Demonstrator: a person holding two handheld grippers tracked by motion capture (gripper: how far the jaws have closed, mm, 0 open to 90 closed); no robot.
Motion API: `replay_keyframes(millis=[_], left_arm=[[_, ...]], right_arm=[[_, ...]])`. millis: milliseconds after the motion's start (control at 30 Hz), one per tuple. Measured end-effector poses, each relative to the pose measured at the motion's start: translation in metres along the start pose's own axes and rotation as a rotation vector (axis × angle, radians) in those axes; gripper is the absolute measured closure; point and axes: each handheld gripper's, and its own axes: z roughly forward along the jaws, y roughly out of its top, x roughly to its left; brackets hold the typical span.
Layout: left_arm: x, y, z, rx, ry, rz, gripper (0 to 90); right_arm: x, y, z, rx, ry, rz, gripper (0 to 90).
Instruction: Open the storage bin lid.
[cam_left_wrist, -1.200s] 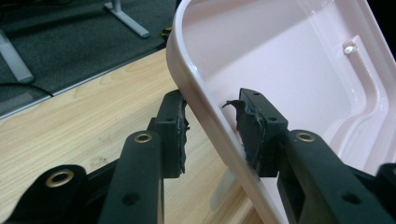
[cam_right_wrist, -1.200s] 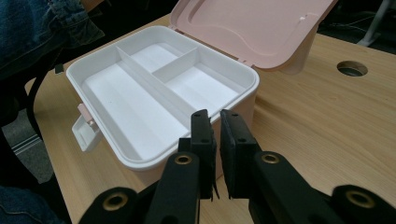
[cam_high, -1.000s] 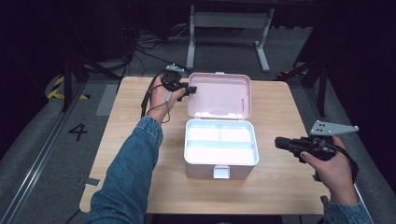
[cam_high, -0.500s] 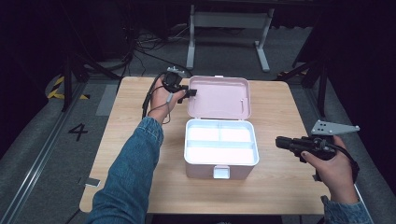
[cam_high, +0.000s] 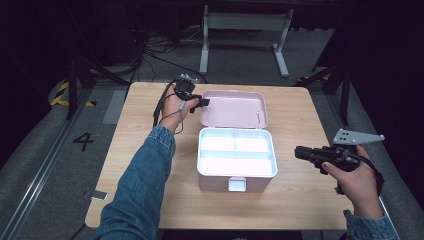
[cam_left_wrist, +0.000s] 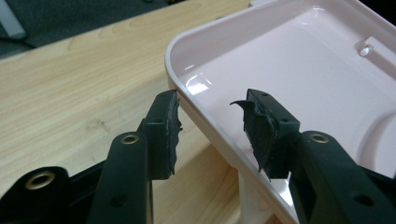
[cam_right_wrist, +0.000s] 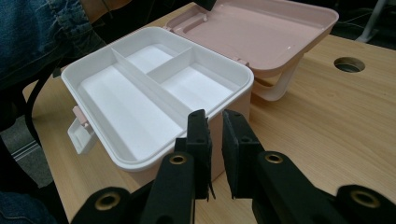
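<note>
We see a pink box (cam_high: 237, 159) mid-table on the wooden table (cam_high: 135, 165), its lid (cam_high: 235, 107) thrown back flat toward the far side. Inside sits a white tray (cam_right_wrist: 149, 88) w/ three compartments — one long, two smaller — all bare. A small latch tab (cam_high: 237, 184) hangs on the near front wall.

Left gripper (cam_high: 199, 102) is at the lid's left edge, near its far corner. In the left gripper view its jaws stand spread, one outside the lid's rim (cam_left_wrist: 205, 126) and one over the inner face — the rim runs between them, no pad touching it as far as we can tell.

Right gripper (cam_high: 301, 152) is held off to the box's right, near the table's right edge, pointing at the box. In the right gripper view its jaws are nearly together w/ a slim gap, nothing between them, aimed at the box's side wall
</note>
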Motion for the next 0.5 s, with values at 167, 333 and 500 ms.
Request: replay_keyframes(millis=[167, 333, 500], left_arm=[[0.001, -0.003, 0.003, -0.013, -0.011, -0.010, 55.2], [-0.003, -0.002, -0.002, -0.034, -0.018, -0.020, 51.7], [-0.014, 0.003, -0.021, -0.078, -0.025, 0.025, 49.2]], right_arm=[[0.000, 0.000, 0.001, 0.000, 0.002, 0.001, 80.9], [0.000, 0.001, 0.001, -0.005, 0.002, 0.000, 80.3], [-0.002, 0.003, 0.003, -0.012, 0.002, 0.002, 79.3]])
